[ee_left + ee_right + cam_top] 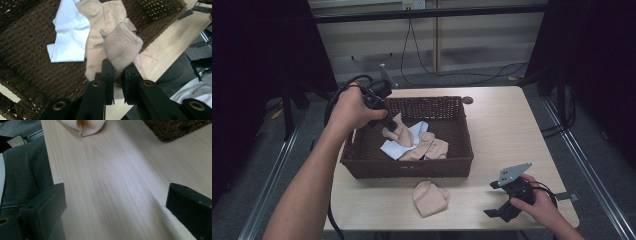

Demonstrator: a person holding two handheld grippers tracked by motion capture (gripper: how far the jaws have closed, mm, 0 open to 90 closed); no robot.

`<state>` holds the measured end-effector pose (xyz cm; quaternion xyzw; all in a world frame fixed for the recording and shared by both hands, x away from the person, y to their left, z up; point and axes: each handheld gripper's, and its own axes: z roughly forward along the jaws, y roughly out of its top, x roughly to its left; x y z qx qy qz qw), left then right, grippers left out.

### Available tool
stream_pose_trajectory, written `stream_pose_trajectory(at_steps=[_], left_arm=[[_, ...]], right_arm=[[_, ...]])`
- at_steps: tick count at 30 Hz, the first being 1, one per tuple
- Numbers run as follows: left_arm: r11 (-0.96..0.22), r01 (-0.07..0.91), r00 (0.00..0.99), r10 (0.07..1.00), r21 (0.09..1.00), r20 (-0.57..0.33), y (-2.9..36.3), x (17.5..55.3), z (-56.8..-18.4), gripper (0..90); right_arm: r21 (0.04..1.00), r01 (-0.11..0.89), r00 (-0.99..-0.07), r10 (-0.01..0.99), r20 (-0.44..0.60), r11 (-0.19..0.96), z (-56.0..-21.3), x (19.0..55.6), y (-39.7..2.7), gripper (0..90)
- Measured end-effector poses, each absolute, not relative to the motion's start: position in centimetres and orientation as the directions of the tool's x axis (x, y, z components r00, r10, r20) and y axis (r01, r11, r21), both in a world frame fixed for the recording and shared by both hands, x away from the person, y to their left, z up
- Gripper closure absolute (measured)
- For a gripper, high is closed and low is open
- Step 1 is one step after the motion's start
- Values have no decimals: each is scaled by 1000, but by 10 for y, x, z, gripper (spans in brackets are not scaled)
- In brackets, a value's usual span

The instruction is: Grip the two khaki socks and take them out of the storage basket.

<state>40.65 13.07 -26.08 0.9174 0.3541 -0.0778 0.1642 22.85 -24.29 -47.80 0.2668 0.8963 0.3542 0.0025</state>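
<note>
The left gripper (117, 72), low in the middle of the left gripper view, has its two black jaws pinched narrow on a beige knitted sock (122, 48), whose cuff end stands up between the pads while the rest hangs toward the basket floor. In the high view this left gripper (388, 125) sits left of centre, over the left half of the dark brown woven wicker basket (362, 165). Under the held sock lie a white mesh-knit sock (68, 37) and more beige socks (100, 17), overlapping one another.

The step in hand looks like lifting one sock out of the basket. Another beige sock, folded over, (430, 197) already lies on the pale wooden table (512, 125) just in front of the basket's near wall, so the next move probably calls for raising the sock clear of that wall and carrying it toward the lower middle of the frame.

The right gripper (499, 209), at the lower right of the high view, rests with jaws spread wide and nothing between them. The table's right half is bare, giving open room; its near edge lies close to the folded sock.
</note>
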Motion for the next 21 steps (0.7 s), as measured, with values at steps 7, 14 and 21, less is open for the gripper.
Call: stream_pose_trajectory(at_steps=[7,14,21], left_arm=[[-708,661,750,607,250,-264,130,396,-248,816],[-727,636,770,578,258,-270,129,385,-250,816],[-760,596,800,537,259,-266,126,371,-257,816]], right_arm=[[639,472,-859,480,178,608,-478,228,-243,25],[637,475,-858,478,185,607,-478,228,-242,25],[636,478,-857,481,185,606,-478,227,-242,25]])
